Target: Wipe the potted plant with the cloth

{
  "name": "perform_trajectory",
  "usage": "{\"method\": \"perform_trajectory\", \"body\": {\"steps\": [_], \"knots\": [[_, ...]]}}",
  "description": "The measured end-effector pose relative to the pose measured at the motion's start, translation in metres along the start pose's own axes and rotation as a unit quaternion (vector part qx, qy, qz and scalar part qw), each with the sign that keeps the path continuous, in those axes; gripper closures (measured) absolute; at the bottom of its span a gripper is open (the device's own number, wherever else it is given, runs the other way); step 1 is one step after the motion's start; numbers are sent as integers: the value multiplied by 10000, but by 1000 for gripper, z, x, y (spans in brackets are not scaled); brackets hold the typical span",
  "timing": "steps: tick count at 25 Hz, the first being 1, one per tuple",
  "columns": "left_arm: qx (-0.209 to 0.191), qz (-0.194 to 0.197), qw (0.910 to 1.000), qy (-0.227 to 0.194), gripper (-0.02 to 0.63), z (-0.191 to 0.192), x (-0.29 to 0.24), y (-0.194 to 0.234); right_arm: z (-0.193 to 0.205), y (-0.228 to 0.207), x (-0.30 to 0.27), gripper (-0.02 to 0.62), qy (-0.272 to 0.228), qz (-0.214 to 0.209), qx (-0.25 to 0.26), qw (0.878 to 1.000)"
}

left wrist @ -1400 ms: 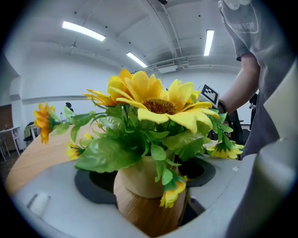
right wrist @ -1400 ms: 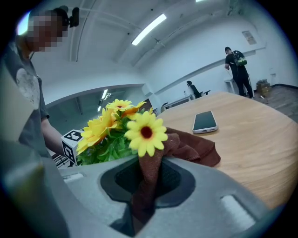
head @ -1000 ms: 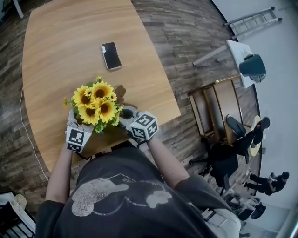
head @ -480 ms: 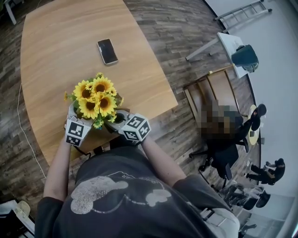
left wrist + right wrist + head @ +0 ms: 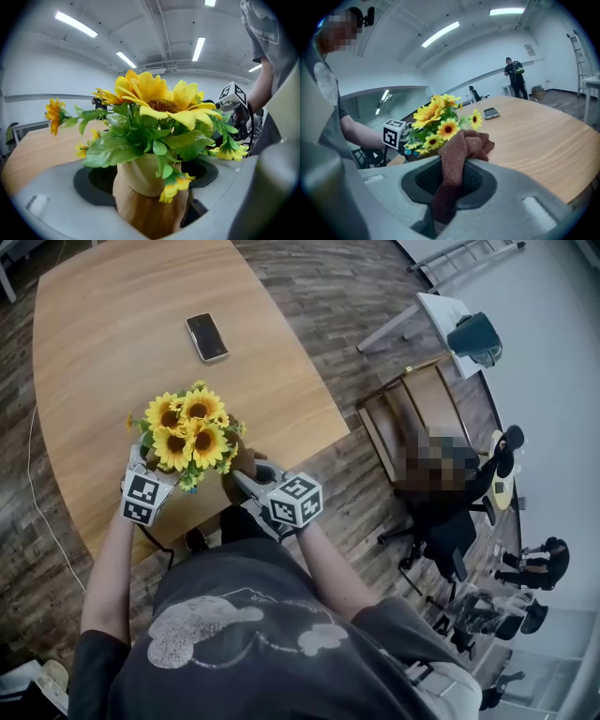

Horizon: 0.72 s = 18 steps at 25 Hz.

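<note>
My left gripper (image 5: 141,465) is at the left side of the one potted plant (image 5: 187,427). Its jaws are opening, with the plant's pot between them and filling the gap from pad to pad. From above I count four big yellow blooms and some small ones. The plant stands near the close edge of the one wooden table (image 5: 103,343). One phone (image 5: 206,337) lies well beyond the plant. To the plant's right, my right gripper (image 5: 247,476) has its jaws clamped on the one brown cloth (image 5: 459,154), whose bunched end is just beside the flowers.
</note>
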<state>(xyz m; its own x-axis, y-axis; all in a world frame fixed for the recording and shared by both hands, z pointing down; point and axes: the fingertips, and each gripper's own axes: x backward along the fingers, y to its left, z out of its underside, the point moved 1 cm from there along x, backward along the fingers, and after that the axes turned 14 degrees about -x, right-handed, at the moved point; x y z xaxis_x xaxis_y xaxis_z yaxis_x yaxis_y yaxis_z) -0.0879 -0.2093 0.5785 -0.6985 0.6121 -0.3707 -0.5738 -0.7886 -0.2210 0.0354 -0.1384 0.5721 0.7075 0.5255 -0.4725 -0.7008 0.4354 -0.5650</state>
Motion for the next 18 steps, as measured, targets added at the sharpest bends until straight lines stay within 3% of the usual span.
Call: {"method": "perform_trajectory", "body": {"steps": [7, 11, 15, 18], "knots": [[325, -442, 9984, 96, 161, 2, 12, 4, -28, -35, 42, 538, -322, 437, 174, 9984], [443, -810, 9953, 306, 284, 8, 23, 5, -57, -60, 49, 538, -352, 475, 411, 9974], [614, -1427, 9867, 484, 387, 12, 39, 11, -88, -73, 27, 538, -171, 167, 743, 9970], [881, -1774, 9786, 557, 331, 16, 46, 9, -102, -71, -9, 538, 244, -306, 1100, 9932]]}}
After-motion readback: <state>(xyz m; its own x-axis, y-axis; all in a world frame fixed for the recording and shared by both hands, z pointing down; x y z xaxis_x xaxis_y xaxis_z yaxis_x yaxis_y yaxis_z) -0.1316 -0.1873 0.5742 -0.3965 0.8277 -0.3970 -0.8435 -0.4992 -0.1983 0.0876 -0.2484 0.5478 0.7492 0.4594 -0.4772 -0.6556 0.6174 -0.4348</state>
